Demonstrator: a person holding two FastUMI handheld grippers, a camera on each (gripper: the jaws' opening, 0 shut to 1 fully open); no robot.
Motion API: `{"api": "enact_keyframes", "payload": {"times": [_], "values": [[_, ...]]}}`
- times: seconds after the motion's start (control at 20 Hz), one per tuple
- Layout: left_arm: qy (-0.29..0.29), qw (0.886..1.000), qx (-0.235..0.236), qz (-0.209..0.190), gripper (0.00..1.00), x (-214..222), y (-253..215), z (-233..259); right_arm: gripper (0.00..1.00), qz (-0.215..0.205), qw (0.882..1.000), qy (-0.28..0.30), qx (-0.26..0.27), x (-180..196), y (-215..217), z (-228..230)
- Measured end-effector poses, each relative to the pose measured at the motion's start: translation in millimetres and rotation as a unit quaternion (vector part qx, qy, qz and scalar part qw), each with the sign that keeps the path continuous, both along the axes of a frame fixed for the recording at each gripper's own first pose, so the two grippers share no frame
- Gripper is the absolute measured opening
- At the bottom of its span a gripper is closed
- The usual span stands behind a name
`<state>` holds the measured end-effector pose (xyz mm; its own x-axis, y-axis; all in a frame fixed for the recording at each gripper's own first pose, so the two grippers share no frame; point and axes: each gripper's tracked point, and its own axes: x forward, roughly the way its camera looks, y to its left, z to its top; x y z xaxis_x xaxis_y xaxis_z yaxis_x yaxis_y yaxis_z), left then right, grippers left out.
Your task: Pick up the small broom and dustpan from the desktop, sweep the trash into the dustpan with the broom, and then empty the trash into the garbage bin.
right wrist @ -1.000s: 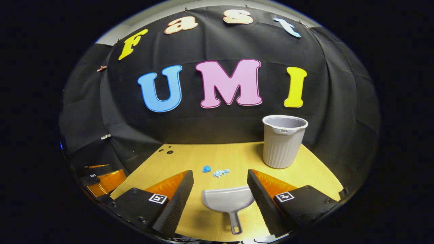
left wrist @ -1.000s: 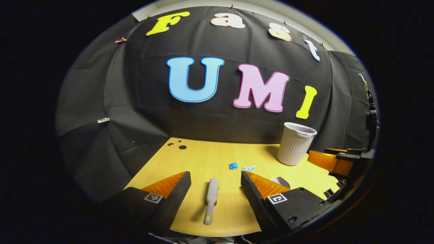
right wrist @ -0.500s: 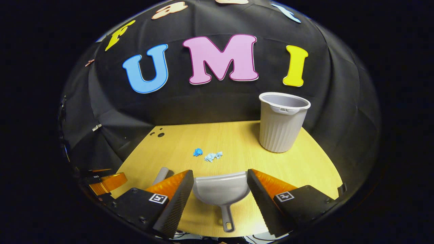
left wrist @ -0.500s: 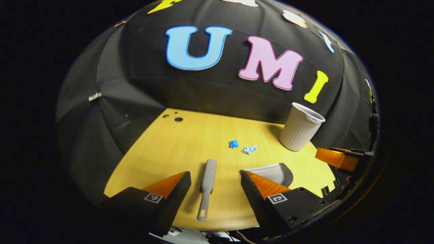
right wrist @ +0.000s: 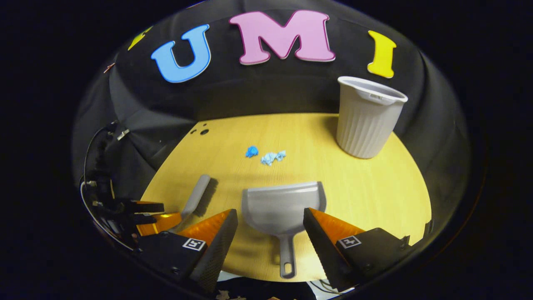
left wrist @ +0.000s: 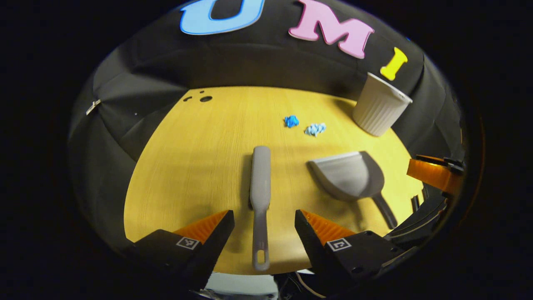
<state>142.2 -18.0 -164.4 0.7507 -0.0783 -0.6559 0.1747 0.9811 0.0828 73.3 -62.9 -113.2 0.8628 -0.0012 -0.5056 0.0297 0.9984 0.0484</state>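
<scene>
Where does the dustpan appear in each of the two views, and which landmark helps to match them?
Left gripper view: the dustpan lies right of centre, beside the broom.
Right gripper view: the dustpan lies at bottom centre, its handle between the open jaws.
Shared landmark: the garbage bin, standing beyond the dustpan.

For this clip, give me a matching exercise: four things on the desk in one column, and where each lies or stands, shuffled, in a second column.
Things:
1. broom
2. dustpan
3. bin
4. blue paper scraps

Places:
A. upright near the desk's far edge, by the cloth wall
B. flat, handle between the open left gripper's fingers
C. mid-desk, beyond the dustpan's mouth
D. flat, handle between the open right gripper's fingers

Pairs: 1-B, 2-D, 3-A, 4-C
</scene>
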Motion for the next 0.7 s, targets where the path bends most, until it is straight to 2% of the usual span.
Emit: {"api": "enact_keyframes", "payload": {"times": [0.1, 0.15, 0.3, 0.4, 0.55, 0.7], "values": [[0.025, 0.998, 0.053, -0.011, 0.94, 12.7, 12.7, -16.6, 0.99, 0.007, 0.999, 0.038, 0.01, -2.4, 1.1, -23.6], [0.038, 0.997, 0.062, -0.017, 0.92, 15.5, 14.5, -24.6, 0.99, 0.007, 0.999, 0.051, 0.015, -4.5, -0.4, -31.5], [0.107, 0.993, 0.043, -0.012, 0.92, 20.0, 10.6, -54.1, 0.99, -0.001, 0.996, 0.078, 0.033, -7.1, -7.3, -50.8], [0.13, 0.99, 0.046, -0.005, 0.89, 26.4, 14.7, -63.5, 0.99, -0.01, 0.994, 0.097, 0.049, -8.5, -10.5, -64.9], [0.165, 0.986, 0.038, -0.004, 0.79, 30.5, 15.6, -78.3, 0.99, -0.01, 0.991, 0.118, 0.057, -13.5, -14.3, -79.8], [0.159, 0.986, 0.053, -0.008, 0.68, 39.6, 14.6, -77.1, 0.99, -0.018, 0.99, 0.127, 0.061, -16.4, -21.0, -88.3]]}}
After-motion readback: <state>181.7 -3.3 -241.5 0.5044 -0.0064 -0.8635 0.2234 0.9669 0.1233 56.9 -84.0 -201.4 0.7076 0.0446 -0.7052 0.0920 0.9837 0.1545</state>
